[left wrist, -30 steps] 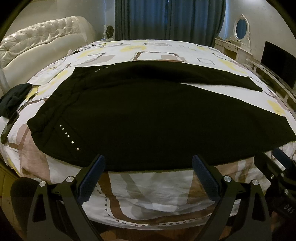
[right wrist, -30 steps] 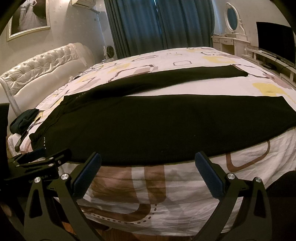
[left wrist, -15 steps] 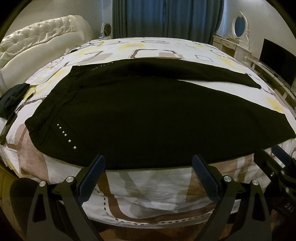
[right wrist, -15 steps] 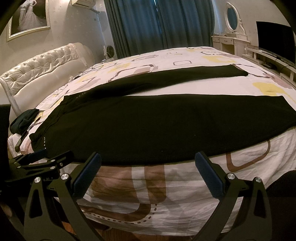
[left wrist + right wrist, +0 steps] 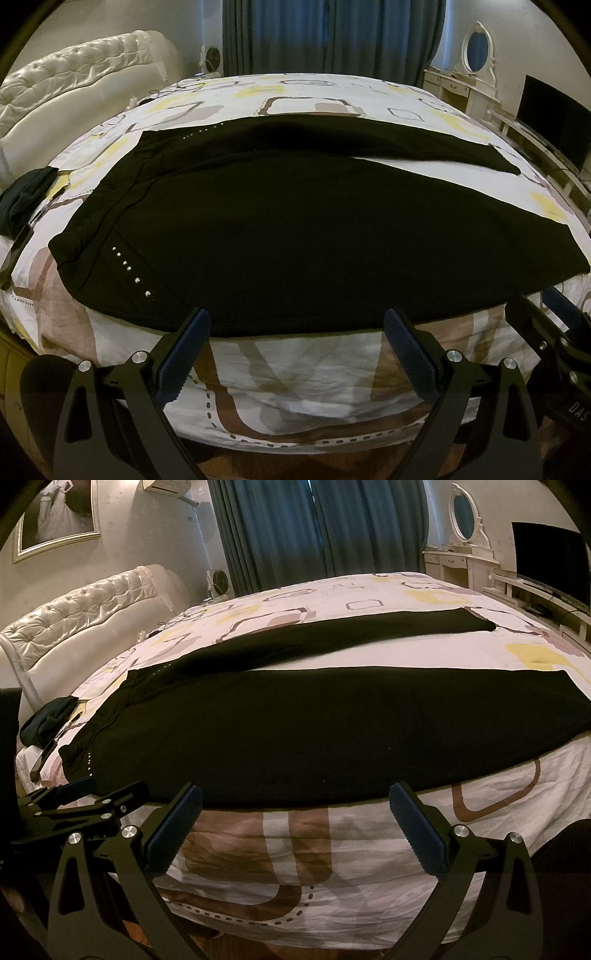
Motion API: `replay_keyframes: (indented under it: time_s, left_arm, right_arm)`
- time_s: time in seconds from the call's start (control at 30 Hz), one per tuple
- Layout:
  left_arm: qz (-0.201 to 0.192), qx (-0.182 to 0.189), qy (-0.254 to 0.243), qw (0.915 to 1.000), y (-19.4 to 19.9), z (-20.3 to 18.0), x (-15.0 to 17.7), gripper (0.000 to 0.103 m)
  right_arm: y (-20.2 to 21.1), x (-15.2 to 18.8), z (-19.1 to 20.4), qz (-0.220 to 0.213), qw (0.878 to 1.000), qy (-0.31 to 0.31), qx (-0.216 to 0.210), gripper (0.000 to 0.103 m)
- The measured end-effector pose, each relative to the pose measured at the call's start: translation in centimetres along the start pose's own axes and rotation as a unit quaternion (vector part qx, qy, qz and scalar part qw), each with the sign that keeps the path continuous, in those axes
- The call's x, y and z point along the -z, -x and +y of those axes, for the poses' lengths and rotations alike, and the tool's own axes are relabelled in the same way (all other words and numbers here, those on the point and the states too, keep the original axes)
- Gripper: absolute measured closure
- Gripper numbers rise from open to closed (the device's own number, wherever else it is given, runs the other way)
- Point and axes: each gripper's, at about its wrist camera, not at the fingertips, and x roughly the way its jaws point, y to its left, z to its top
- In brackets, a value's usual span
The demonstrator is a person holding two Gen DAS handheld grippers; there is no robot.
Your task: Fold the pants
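Since a second ago the left gripper [image 5: 295,328] has crept a little closer to the bed [image 5: 295,373], so the pants [image 5: 258,229] fill more of its view; the right gripper [image 5: 295,805] has barely shifted. Both sets of fingers are spread wide and hold nothing. Pants lie flat across the bed, waistband to the left with a row of small studs [image 5: 129,269], legs running right and splayed apart, the far leg [image 5: 351,635] angling away from the near one. Their near edge lies just past the fingertips of both grippers, close above them in each view, not touching. From the right wrist, the left gripper shows at lower left [image 5: 85,794], near the waistband corner. A dark cloth [image 5: 26,195] sits by the left edge of the bed, apart from the pants.
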Motion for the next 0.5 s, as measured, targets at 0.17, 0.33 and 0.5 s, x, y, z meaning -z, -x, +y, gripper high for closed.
replay_keyframes:
  time_s: [0.17,0.33,0.5]
  left_arm:
    - [0.001,-0.001,-0.002,1.0000,-0.02,-0.09,0.05,0.009]
    - [0.001,-0.001,-0.002,1.0000,-0.06,-0.13,0.04,0.009]
    - [0.001,-0.002,-0.002,1.0000,-0.06,-0.12,0.03,0.009]
  right_arm:
    - [-0.05,0.02,-0.01,0.000,1.000,0.000,0.000,0.002]
    - [-0.06,0.03,-0.02,0.000,1.000,0.000,0.000,0.002]
    - [-0.07,0.03,-0.03,0.001,1.000,-0.001,0.000,0.002]
